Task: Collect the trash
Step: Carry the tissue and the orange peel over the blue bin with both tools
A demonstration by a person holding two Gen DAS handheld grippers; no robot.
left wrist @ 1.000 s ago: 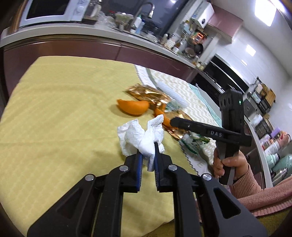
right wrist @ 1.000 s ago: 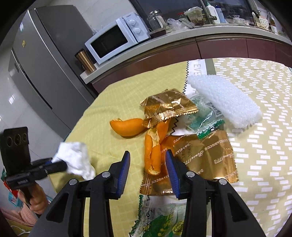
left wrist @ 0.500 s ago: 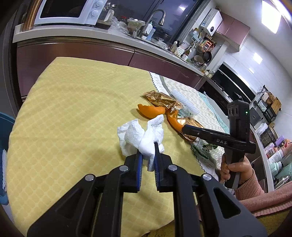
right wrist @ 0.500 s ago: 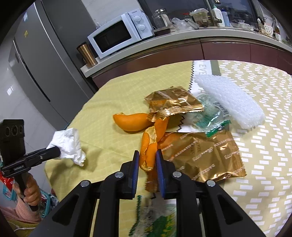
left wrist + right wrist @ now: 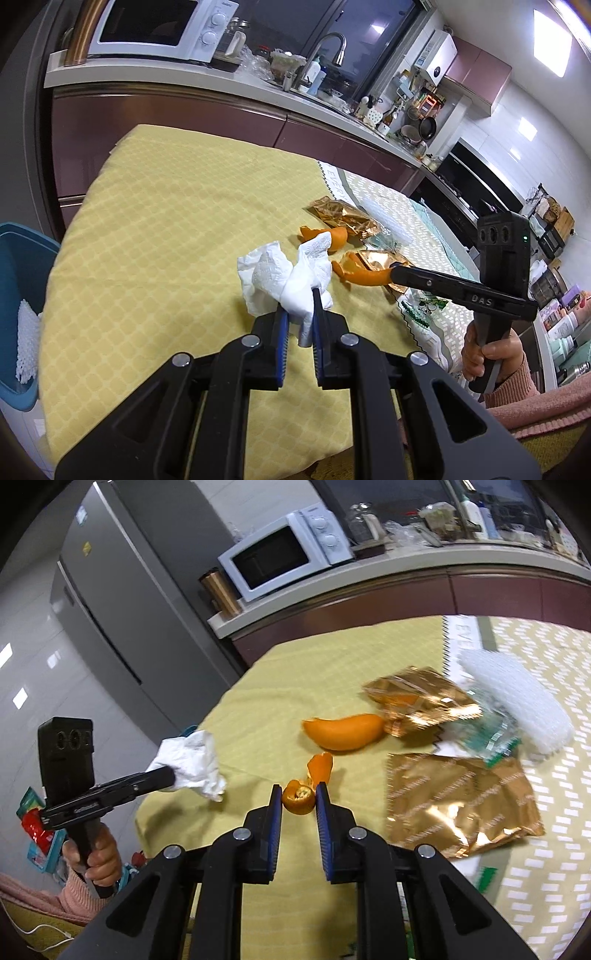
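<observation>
My left gripper [image 5: 298,300] is shut on a crumpled white tissue [image 5: 284,273] and holds it above the yellow tablecloth [image 5: 166,229]; the tissue also shows in the right wrist view [image 5: 192,757]. My right gripper [image 5: 298,794] is shut on a curled orange peel strip [image 5: 301,799], lifted off the cloth; the strip shows in the left wrist view [image 5: 364,275]. A second orange peel [image 5: 343,727] lies on the cloth beside a crumpled gold wrapper [image 5: 417,698]. A flat gold wrapper [image 5: 458,801] lies to the right.
A blue bin [image 5: 18,295] stands left of the table, with white foam [image 5: 26,339] inside. A white foam sheet [image 5: 513,705] and a green-printed plastic bag [image 5: 487,734] lie at the right. A counter with a microwave [image 5: 284,554] stands behind.
My right gripper closed on the orange peel strip and lifted it away from the gold wrapper. My left gripper, still holding the tissue, drew back to the left, bringing the blue bin into view.
</observation>
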